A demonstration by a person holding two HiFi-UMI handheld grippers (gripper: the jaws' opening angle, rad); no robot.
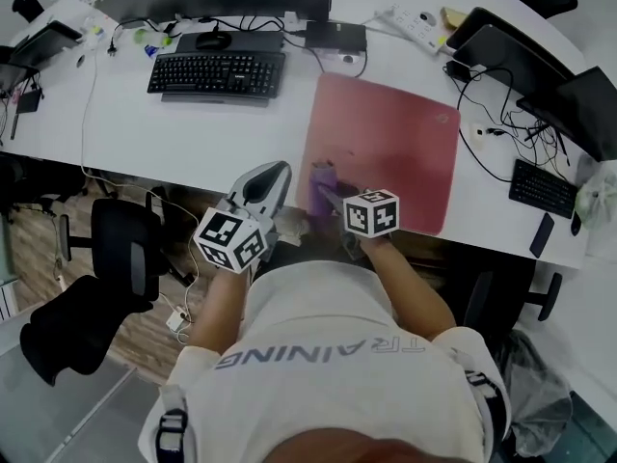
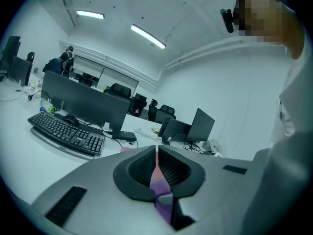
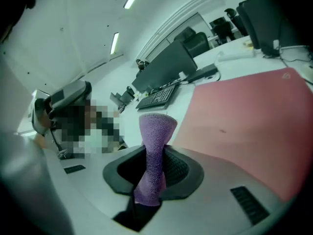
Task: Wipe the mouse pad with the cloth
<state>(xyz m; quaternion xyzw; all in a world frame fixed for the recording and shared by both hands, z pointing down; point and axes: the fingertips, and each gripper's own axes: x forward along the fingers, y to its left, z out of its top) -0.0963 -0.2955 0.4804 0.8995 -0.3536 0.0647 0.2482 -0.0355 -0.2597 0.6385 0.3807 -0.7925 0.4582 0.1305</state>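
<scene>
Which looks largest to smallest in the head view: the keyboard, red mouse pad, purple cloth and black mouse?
1. red mouse pad
2. keyboard
3. purple cloth and black mouse: too alike to rank.

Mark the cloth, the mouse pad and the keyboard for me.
cloth [image 3: 156,131]: right gripper view, on the purple free end that sticks up.
mouse pad [image 1: 386,143]: head view, on the bare middle of the red surface.
keyboard [image 1: 217,72]: head view, on the middle of its keys.
</scene>
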